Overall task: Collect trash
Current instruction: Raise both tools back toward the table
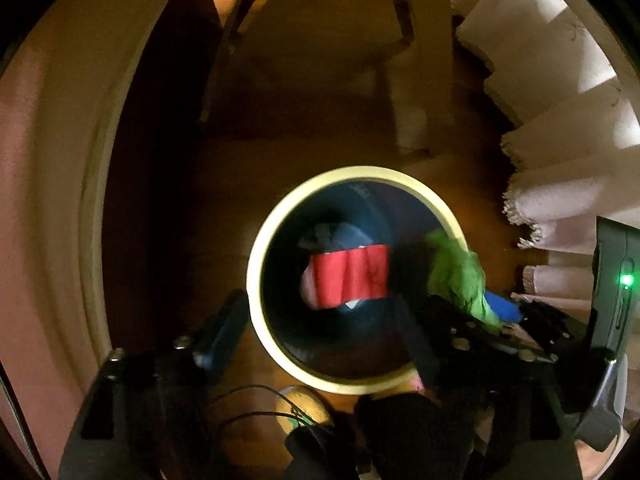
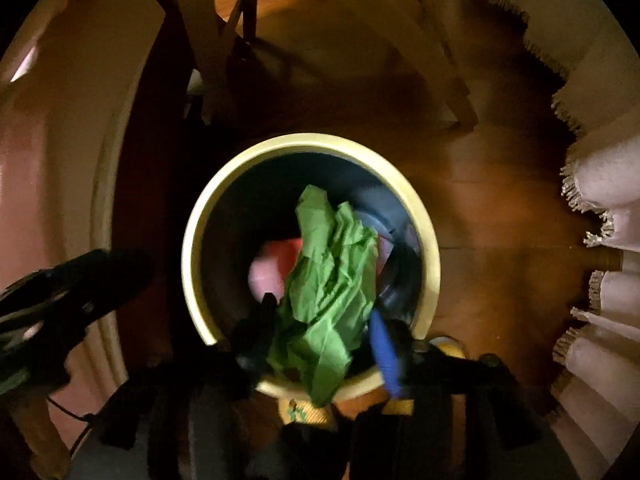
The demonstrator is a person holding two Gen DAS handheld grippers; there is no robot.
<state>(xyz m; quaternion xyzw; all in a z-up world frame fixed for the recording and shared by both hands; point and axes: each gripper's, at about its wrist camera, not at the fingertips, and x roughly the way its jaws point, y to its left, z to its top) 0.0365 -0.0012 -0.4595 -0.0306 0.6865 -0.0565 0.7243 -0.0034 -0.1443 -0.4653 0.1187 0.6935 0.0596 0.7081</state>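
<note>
A round bin with a cream rim (image 1: 260,248) (image 2: 192,240) stands on the wooden floor, dark inside. A red crumpled paper (image 1: 350,280) is in mid-air or lying inside it, over pink and blue scraps. My left gripper (image 1: 316,320) is open above the bin's near rim, with nothing between its fingers. My right gripper (image 2: 324,332) is shut on a crumpled green paper (image 2: 332,280) and holds it over the bin's opening. The green paper (image 1: 460,276) also shows at the bin's right rim in the left wrist view.
A white fringed cloth (image 1: 560,128) (image 2: 600,184) hangs at the right. Wooden furniture legs (image 1: 424,60) (image 2: 400,20) stand behind the bin. A pale wall and baseboard (image 1: 60,200) run along the left. A yellow object (image 1: 304,404) lies on the floor by the bin's near side.
</note>
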